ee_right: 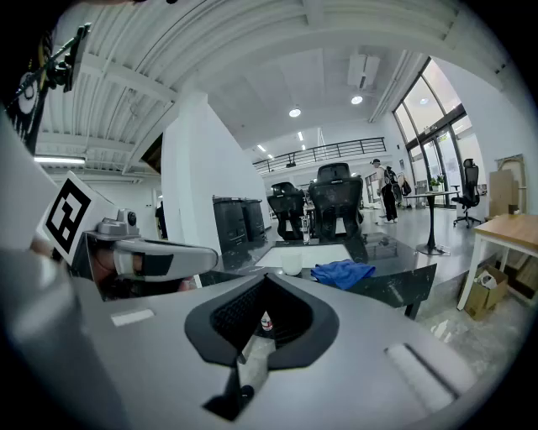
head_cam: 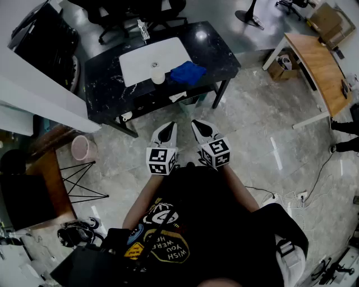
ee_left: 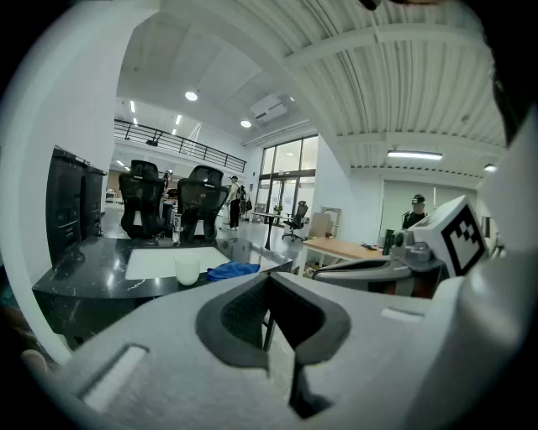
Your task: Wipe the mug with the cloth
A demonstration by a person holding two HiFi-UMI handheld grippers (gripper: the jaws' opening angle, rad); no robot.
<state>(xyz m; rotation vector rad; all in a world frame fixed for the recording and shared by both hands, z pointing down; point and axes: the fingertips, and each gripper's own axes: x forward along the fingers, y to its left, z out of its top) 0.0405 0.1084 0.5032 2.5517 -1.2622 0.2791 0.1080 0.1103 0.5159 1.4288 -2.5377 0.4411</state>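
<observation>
A white mug (head_cam: 158,76) stands on a white mat (head_cam: 140,59) on the black marble table (head_cam: 106,89). A crumpled blue cloth (head_cam: 188,73) lies just right of it. I hold both grippers close to my body, well short of the table, pointing toward it. My left gripper (head_cam: 168,129) and right gripper (head_cam: 200,126) are side by side, each shut and empty. The left gripper view shows the mug (ee_left: 187,269) and cloth (ee_left: 234,270) far beyond the shut left gripper (ee_left: 269,279). In the right gripper view the mug (ee_right: 292,263) and cloth (ee_right: 343,273) lie beyond the shut right gripper (ee_right: 267,282).
Black office chairs (head_cam: 129,17) stand behind the table. A pink bin (head_cam: 83,147) sits on the floor to the left, beside a black cabinet (head_cam: 39,33). A wooden desk (head_cam: 320,67) with a cardboard box (head_cam: 279,66) under it is at the right. Cables (head_cam: 303,193) trail on the floor.
</observation>
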